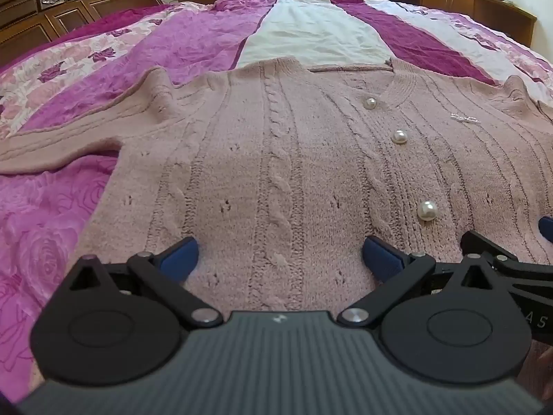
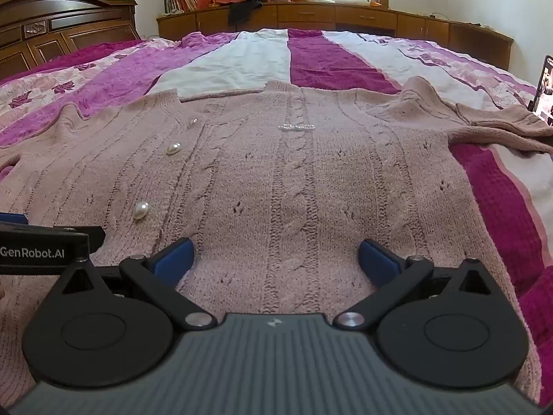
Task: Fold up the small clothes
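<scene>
Looking through the left wrist camera we see the cardigan's (image 1: pixel 293 159) left sleeve (image 1: pixel 69 135) stretched flat; only the right wrist view shows the other sleeve (image 2: pixel 501 121) bunched and a phone screen (image 2: pixel 545 86). The cardigan lies flat on the bed (image 1: pixel 311 34). Our left tool (image 1: pixel 280 256) and right tool (image 2: pixel 276 257) hover low over its hem, side by side, both spread wide, grasping nothing.

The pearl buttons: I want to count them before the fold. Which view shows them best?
The left wrist view: three pearl buttons sit clear and round down the pink cardigan. The right wrist view shows the buttons toward its left edge, at a slant; the farthest is a small glint.
</scene>
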`<state>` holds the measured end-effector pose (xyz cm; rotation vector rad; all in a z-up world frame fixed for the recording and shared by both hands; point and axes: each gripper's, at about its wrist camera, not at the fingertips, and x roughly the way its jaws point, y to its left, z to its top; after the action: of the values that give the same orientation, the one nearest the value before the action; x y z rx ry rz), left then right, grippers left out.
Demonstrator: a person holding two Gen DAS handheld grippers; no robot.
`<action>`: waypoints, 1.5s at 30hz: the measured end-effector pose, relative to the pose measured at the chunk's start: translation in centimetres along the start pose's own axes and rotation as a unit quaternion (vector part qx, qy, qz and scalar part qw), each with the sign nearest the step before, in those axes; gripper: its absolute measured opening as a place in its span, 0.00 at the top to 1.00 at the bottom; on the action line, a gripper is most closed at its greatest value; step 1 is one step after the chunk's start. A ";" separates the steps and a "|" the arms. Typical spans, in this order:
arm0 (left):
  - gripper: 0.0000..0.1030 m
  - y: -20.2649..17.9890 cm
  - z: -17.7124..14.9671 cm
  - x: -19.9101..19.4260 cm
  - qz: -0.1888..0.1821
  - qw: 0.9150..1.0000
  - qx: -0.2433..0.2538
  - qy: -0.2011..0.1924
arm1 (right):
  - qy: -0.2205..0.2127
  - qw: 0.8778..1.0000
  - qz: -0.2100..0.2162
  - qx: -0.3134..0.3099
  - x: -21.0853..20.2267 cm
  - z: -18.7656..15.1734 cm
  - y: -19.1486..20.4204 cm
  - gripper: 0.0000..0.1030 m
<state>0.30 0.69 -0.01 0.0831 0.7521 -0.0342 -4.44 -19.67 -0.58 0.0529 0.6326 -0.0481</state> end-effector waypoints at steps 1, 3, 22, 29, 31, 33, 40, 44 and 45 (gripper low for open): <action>0.00 0.1 0.0 0.0 0.000 1.000 0.000 0.000 | -0.001 1.000 -0.001 0.000 0.0 0.0 0.0 0.00; 0.00 -0.7 -0.1 -0.2 0.004 1.000 0.001 -0.001 | -0.001 1.000 -0.001 -0.001 0.0 -0.1 0.0 0.00; 0.00 -0.8 -0.2 -0.1 0.005 1.000 0.002 -0.001 | -0.003 1.000 -0.001 -0.001 0.1 0.0 0.0 0.00; 0.00 -0.8 -0.1 -0.1 0.005 1.000 0.002 -0.001 | -0.003 1.000 -0.001 -0.001 0.0 0.0 0.0 0.00; 0.00 -0.8 -0.1 -0.1 0.006 1.000 0.002 -0.001 | -0.003 1.000 -0.001 -0.001 0.0 -0.1 0.0 0.00; 0.00 -0.8 -0.1 -0.1 0.006 1.000 0.002 -0.001 | -0.003 1.000 -0.001 -0.001 0.0 -0.1 0.0 0.00; 0.00 -0.8 -0.1 -0.1 0.006 1.000 0.002 -0.001 | -0.003 1.000 -0.001 -0.001 0.0 -0.1 0.0 0.00; 0.00 -0.8 -0.1 -0.1 0.006 1.000 0.002 -0.001 | -0.004 1.000 -0.001 -0.001 0.0 -0.1 0.0 0.00; 0.00 -0.8 -0.1 -0.1 0.006 1.000 0.002 -0.001 | -0.003 1.000 -0.001 -0.001 0.0 -0.1 0.0 0.00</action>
<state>0.10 -0.12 -0.08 0.0918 0.7500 -0.0248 -4.47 -19.67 -0.66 0.0507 0.6259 -0.0495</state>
